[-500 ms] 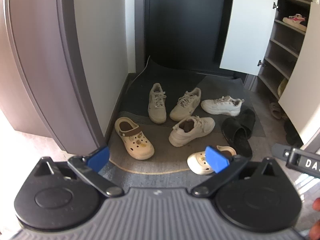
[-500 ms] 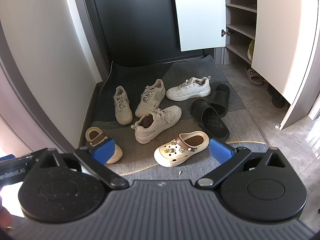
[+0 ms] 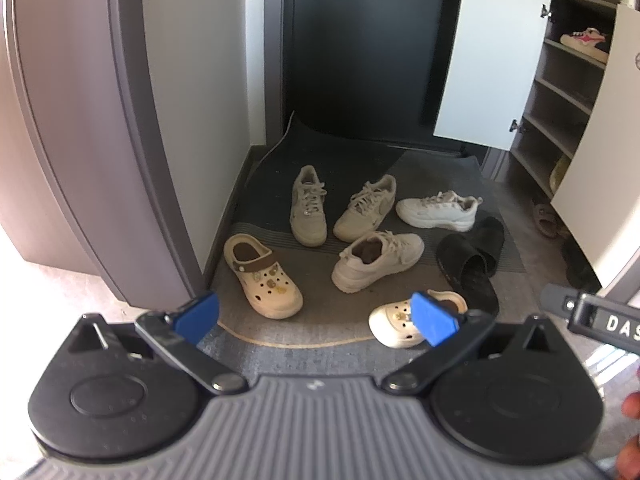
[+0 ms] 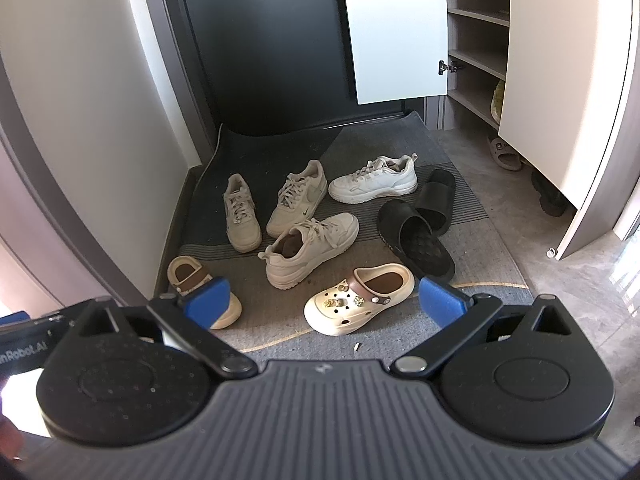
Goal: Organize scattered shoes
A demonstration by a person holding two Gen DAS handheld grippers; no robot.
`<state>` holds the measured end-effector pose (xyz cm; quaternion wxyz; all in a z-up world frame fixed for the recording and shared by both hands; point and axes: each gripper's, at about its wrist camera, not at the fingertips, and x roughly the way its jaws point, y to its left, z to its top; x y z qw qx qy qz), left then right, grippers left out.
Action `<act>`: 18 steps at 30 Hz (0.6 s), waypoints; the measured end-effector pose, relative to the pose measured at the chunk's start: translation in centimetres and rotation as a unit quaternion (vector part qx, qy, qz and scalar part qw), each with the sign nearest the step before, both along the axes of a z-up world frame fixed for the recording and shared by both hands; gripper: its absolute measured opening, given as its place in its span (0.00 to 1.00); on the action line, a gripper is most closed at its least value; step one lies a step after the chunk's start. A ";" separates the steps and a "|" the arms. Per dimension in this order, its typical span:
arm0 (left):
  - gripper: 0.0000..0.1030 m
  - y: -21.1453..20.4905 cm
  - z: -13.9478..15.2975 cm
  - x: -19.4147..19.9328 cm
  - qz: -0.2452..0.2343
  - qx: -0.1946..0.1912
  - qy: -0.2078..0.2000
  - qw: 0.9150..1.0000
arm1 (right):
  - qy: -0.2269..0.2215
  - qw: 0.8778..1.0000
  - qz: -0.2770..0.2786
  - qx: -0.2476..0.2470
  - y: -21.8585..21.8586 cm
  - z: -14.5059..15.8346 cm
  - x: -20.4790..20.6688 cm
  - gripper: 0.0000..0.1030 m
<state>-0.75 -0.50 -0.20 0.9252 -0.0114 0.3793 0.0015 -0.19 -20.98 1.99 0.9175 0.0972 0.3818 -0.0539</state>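
Shoes lie scattered on a grey entry mat [image 4: 256, 332]. Two cream clogs with brown straps lie apart, one at the left [image 3: 262, 276] [image 4: 192, 280] and one nearer the middle [image 4: 360, 298] [image 3: 400, 324]. Two beige laced sneakers [image 3: 308, 206] [image 3: 366, 208] lie side by side, a cream sneaker [image 3: 378, 260] [image 4: 312, 248] in front of them, a white sneaker [image 3: 438, 208] [image 4: 374, 180] behind right. A pair of black slides [image 3: 470, 264] [image 4: 416, 232] lies at the right. My left gripper [image 3: 316, 316] and right gripper [image 4: 324, 302] hover open above the near mat edge, holding nothing.
An open shoe cabinet [image 3: 560, 92] [image 4: 476, 52] with white doors stands at the right, holding a red-and-white shoe [image 3: 586, 40]. A tan slipper [image 3: 544, 220] [image 4: 504, 152] and a dark shoe [image 4: 550, 196] lie under it. A dark door [image 3: 360, 48] is behind the mat, a wall at the left.
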 end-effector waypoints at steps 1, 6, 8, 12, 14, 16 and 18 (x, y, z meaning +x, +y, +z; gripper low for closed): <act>1.00 -0.1 0.0 -0.1 0.000 -0.001 0.000 1.000 | -0.001 1.000 -0.001 0.000 0.0 0.0 -0.2 1.00; 1.00 -1.1 -0.2 -0.9 0.002 -0.004 0.004 1.000 | -0.002 1.000 0.000 -0.001 0.2 -0.3 -0.1 1.00; 1.00 -1.0 0.0 -0.8 0.002 -0.005 0.004 1.000 | -0.003 1.000 0.001 -0.001 0.2 -0.3 -0.1 1.00; 1.00 -1.1 0.2 -1.0 0.003 -0.005 0.004 1.000 | -0.002 1.000 0.003 0.001 -0.5 -0.2 0.3 1.00; 1.00 -1.3 0.2 -1.1 0.003 -0.005 0.005 1.000 | -0.002 1.000 0.003 0.003 -0.7 -0.1 0.3 1.00; 1.00 -1.4 0.3 -1.1 0.002 -0.006 0.006 1.000 | -0.005 1.000 0.000 0.003 0.0 0.0 -0.3 1.00; 1.00 -1.4 0.3 -0.9 0.001 -0.006 0.007 1.000 | -0.005 1.000 -0.001 0.004 0.0 0.0 -0.3 1.00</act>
